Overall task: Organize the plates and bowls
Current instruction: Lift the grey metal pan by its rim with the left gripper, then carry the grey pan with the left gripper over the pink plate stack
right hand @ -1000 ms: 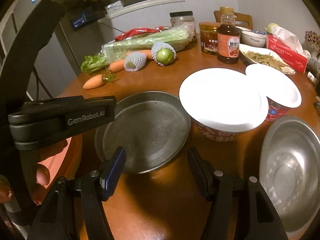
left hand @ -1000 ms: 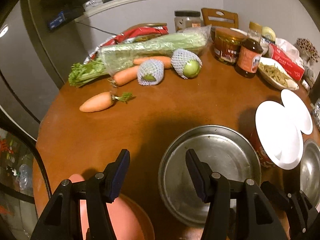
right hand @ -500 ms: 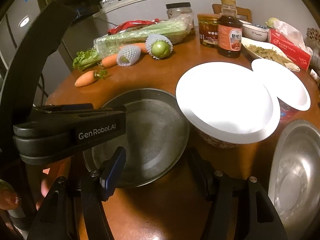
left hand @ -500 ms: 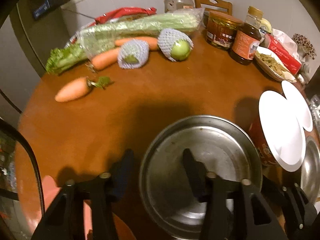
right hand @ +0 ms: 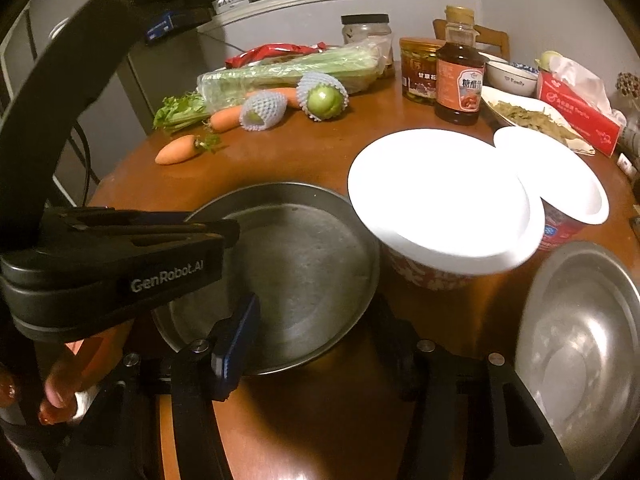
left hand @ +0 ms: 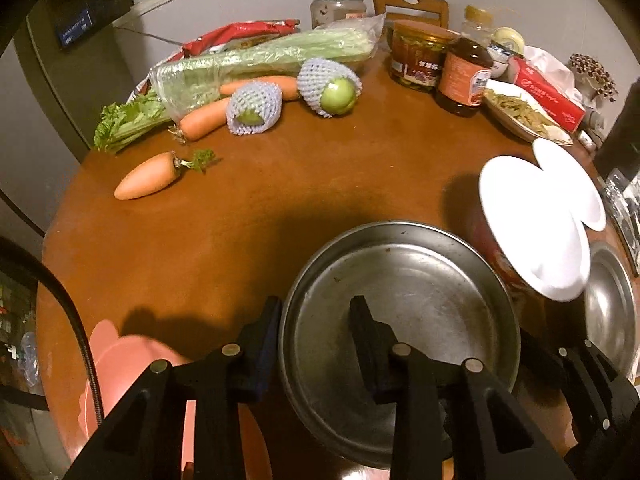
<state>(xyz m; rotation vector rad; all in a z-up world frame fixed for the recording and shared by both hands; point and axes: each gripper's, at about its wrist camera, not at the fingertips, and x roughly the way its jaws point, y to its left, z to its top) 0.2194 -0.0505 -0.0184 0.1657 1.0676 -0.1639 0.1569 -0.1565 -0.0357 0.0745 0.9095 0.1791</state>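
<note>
A flat steel plate [left hand: 404,312] lies near the table's front edge; it also shows in the right wrist view [right hand: 296,272]. My left gripper [left hand: 316,332] is open and straddles the plate's left rim, one finger outside it and one over its inside. A steel bowl [right hand: 576,348] sits at the right, also in the left wrist view [left hand: 610,308]. Two white-lidded noodle cups [right hand: 440,196] [right hand: 560,184] stand behind. My right gripper [right hand: 320,320] is open and empty, low at the plate's near rim. The left gripper's body [right hand: 112,256] covers the plate's left side.
The round brown table [left hand: 280,200] holds carrots [left hand: 148,176], netted green fruit [left hand: 332,88], bagged celery [left hand: 260,60], jars and a sauce bottle [right hand: 458,76], a dish of food [right hand: 528,116] and a red tissue box [right hand: 576,112]. A pink object [left hand: 120,372] sits at the front left edge.
My left gripper moved right and forward from beside the plate to astride its left rim. The right gripper crept slightly closer to the plate. Both stayed open.
</note>
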